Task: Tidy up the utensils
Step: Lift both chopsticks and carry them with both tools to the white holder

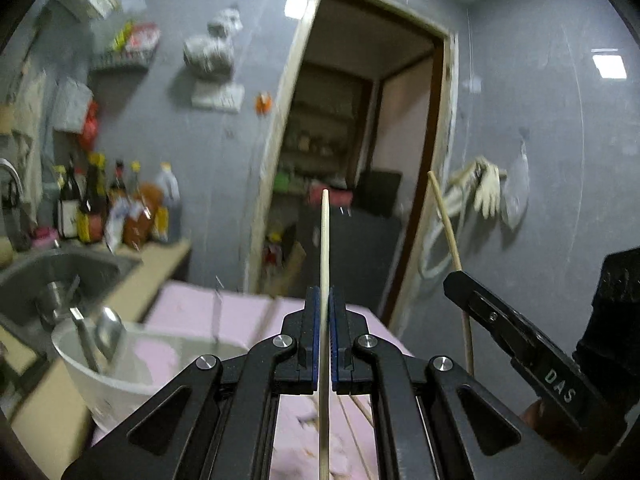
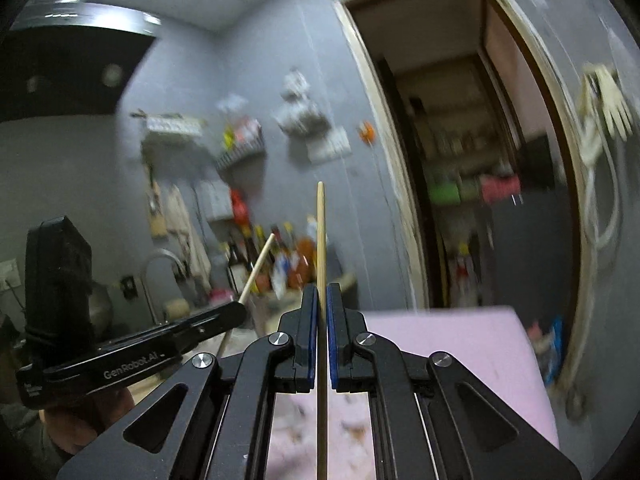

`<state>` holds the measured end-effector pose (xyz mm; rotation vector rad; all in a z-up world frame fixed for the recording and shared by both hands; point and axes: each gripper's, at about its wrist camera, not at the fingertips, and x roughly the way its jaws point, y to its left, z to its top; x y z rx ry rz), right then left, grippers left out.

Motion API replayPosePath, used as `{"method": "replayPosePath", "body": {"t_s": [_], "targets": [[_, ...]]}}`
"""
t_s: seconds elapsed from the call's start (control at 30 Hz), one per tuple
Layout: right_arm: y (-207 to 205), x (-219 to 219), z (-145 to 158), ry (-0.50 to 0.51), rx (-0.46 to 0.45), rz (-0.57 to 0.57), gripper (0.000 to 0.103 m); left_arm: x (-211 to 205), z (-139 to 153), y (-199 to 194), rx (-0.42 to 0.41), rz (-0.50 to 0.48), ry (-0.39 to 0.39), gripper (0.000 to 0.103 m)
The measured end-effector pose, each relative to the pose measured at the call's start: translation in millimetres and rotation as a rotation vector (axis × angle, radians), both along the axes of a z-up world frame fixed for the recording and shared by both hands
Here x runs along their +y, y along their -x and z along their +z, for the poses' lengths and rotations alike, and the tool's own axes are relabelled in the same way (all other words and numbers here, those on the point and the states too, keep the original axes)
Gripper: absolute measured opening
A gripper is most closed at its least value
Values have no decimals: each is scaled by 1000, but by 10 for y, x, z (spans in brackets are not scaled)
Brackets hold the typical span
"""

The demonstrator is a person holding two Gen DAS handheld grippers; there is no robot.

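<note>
Chopsticks, pale slender wood: one [image 1: 325, 264] is pinched upright in the left claw [image 1: 325, 320], another [image 2: 321, 248] likewise in the right claw [image 2: 320, 316], both raised above the pink-covered table [image 1: 248, 312]. Metal spoons [image 1: 108, 330] are already stood in a white round bowl [image 1: 100, 380]. Further chopsticks [image 1: 360, 408], blurred, are left lying below; sorting is judged partly done.
</note>
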<state>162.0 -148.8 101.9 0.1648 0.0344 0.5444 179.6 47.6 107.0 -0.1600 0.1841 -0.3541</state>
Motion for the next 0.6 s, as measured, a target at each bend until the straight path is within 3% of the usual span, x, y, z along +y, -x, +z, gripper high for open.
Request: {"method": "replayPosePath", "body": {"t_s": [0.17,0.37,0.6], "targets": [[-49,299,168,-28,-119,30,3,468,249,-31,-78,26,31,2],[-312,662,317,-116,-156,106,3,1106,418,-178,-102,107,109,2],[-574,1007,221,-142,-171,140,3,1643,193,-369,-102,250,193,2]]}}
